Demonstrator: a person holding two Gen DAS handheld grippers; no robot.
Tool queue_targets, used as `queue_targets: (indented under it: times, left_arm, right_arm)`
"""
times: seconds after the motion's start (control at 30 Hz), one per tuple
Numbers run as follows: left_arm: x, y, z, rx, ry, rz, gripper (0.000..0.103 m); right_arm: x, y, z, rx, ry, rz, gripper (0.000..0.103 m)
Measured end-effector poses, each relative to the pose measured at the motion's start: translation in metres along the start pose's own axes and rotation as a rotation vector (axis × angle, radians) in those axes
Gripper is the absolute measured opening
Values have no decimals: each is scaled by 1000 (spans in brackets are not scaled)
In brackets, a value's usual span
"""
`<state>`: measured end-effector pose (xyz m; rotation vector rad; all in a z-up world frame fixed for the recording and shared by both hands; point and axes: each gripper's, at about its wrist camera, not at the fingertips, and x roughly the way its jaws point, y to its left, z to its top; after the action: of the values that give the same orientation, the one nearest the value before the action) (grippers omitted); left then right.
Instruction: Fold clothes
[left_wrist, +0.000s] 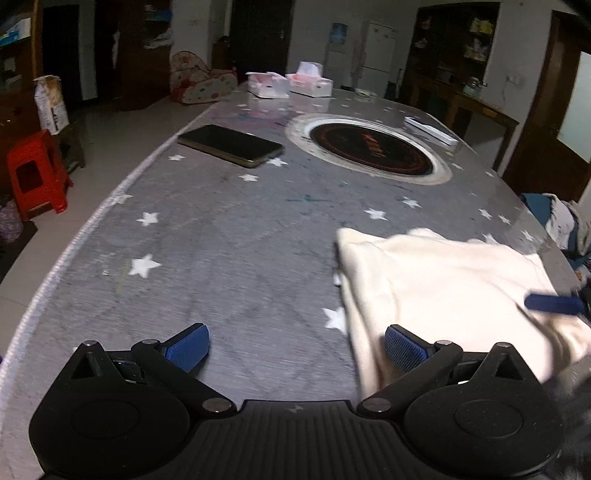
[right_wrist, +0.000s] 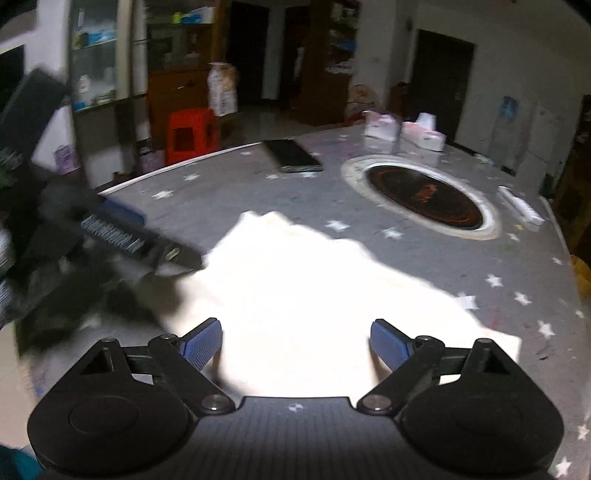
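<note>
Cream-white cloth (left_wrist: 443, 280) lies bunched on the near right part of the grey star-patterned tabletop (left_wrist: 229, 251). The left hand-held gripper (left_wrist: 295, 349) is spread wide and holds nothing; its right finger sits at the cloth's near edge. The right hand-held gripper (right_wrist: 295, 341) is spread wide too, over the cloth, holding nothing. Farther off lie a dark phone (left_wrist: 231, 144), a round black plate (left_wrist: 371, 147) set in the tabletop, and two tissue boxes (left_wrist: 288, 84) at the far end. A red stool (left_wrist: 37, 173) stands on the floor to the left.
</note>
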<state>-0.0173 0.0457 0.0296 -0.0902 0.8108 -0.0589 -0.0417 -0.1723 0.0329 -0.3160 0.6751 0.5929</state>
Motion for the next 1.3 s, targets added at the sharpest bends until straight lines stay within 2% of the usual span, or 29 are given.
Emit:
queue_targets:
  times: [0.2, 0.27, 0.33, 0.5, 0.7, 0.77, 0.9, 0.97, 1.13, 1.3]
  left_arm:
    - [-2, 6, 4, -16, -3, 7, 103]
    - [-3, 8, 5, -29, -5, -8, 103]
    - [-4, 8, 6, -40, -6, -16, 103]
    - [-4, 8, 7, -56, 1, -37, 103]
    - [-3, 7, 10, -89, 9, -69, 102]
    - [-2, 7, 10, -102, 15, -80, 102]
    - [-2, 7, 11, -124, 21, -98, 102]
    - [-2, 9, 12, -146, 22, -115, 102]
    - [-4, 22, 14, -256, 31, -188, 100]
    - [-3, 31, 16, -369, 47, -265, 100]
  right_arm:
    - [4, 36, 4, -121, -5, 77, 79]
    - [9, 48, 6, -163, -3, 93, 72]
    - [13, 60, 4, -206, -2, 97, 71]
    - [17, 75, 4, -272, -6, 83, 65]
    - [17, 78, 4, -297, -5, 57, 50]
    - [17, 77, 5, -308, -7, 46, 43]
    - [15, 75, 6, -302, -12, 43, 35]
    - [12, 72, 8, -288, -20, 50, 28]
    - [6, 64, 11, -239, -39, 67, 17]
    - [0, 48, 15, -135, -53, 105, 12]
